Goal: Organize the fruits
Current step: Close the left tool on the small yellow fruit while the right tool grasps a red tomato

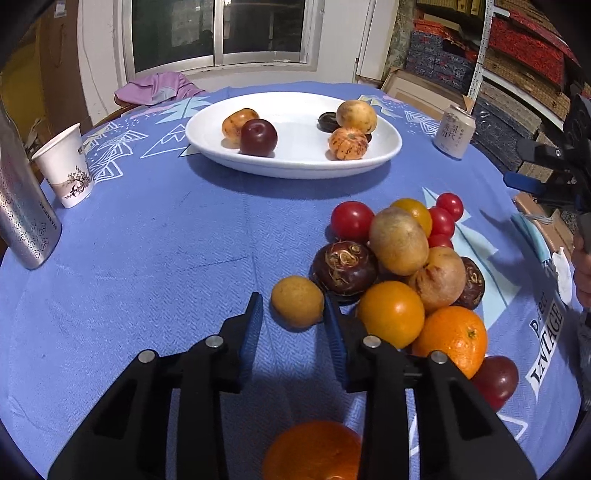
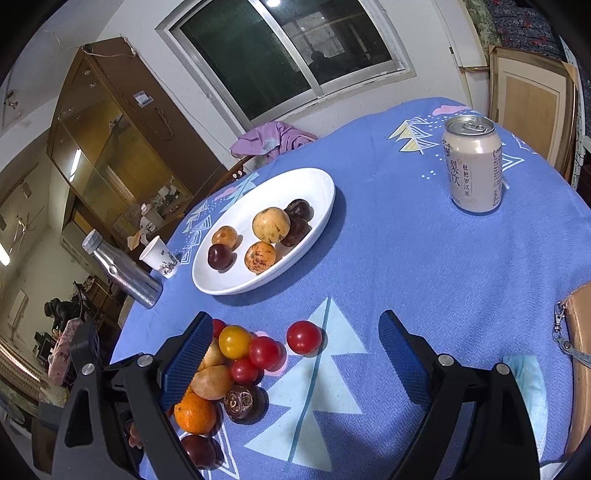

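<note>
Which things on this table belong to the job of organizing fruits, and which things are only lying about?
For the job:
- white plate with fruit already on it
- pile of fruit on the cloth
- small yellow fruit between the left tongs

Only lying about:
- drink can
- paper cup
- metal bottle
- purple cloth

A plate (image 1: 295, 162) sits toward the far side of the table (image 1: 147, 258), with 6 fruits in it: 2 on its left half, 4 clustered on its right. Left of the plate stands a paper cup (image 1: 66, 166), and nearer the front edge on that side a metal bottle (image 1: 26, 214). A can (image 1: 454, 131) stands right of the plate. In front of the plate, toward the right, lies a heap of fruit (image 1: 402, 266). A single small fruit (image 1: 297, 301) lies just left of the heap, between the left gripper's (image 1: 293, 314) fingers. Behind the table is a window (image 1: 218, 29).
</note>
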Tool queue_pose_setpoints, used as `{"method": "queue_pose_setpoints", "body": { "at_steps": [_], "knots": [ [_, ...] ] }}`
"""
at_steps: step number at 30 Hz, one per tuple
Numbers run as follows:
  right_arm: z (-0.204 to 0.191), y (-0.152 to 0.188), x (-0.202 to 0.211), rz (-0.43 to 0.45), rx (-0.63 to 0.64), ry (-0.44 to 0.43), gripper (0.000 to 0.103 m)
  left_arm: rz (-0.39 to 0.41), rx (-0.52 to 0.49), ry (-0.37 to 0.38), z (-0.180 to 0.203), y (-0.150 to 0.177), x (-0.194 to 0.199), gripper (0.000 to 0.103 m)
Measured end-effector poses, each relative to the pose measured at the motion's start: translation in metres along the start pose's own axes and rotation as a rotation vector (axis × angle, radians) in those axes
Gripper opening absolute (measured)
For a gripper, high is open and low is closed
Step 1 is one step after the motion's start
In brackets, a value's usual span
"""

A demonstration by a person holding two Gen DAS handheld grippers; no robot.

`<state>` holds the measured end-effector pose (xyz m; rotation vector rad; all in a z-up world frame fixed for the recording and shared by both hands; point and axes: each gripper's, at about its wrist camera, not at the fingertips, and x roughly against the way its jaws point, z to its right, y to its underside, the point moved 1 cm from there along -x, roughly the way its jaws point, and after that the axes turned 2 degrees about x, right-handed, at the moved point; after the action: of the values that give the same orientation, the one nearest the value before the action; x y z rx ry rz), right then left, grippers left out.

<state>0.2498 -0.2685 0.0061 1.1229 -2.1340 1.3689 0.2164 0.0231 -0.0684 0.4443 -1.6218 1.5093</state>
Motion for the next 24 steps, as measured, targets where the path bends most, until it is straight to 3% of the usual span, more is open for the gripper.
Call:
{"method": "queue_pose_setpoints", "body": {
  "at_steps": [5,10,12,17,24],
  "knots": [
    [0.001,0.001,-0.002,-0.007,0.001,0.006,0.092,0.022,-0.008,-0.056,-0.001,-0.001,0.006,0.028],
    [-0.005,0.003,-0.008,-0.051,0.055,0.018,0.092,0.029,0.122,-0.091,-0.037,-0.002,0.012,0.028],
    [-0.006,0.006,-0.014,-0.078,0.079,0.028,0.087,0.027,0.148,-0.135,-0.047,-0.002,0.011,0.028],
    [0.001,0.013,-0.035,-0.157,0.072,0.012,0.053,0.030,0.151,-0.143,-0.049,-0.001,0.010,0.028],
    [-0.002,0.018,-0.057,-0.187,0.067,0.018,0.049,0.027,0.155,-0.139,-0.048,0.000,0.009,0.028]
  ]
}}
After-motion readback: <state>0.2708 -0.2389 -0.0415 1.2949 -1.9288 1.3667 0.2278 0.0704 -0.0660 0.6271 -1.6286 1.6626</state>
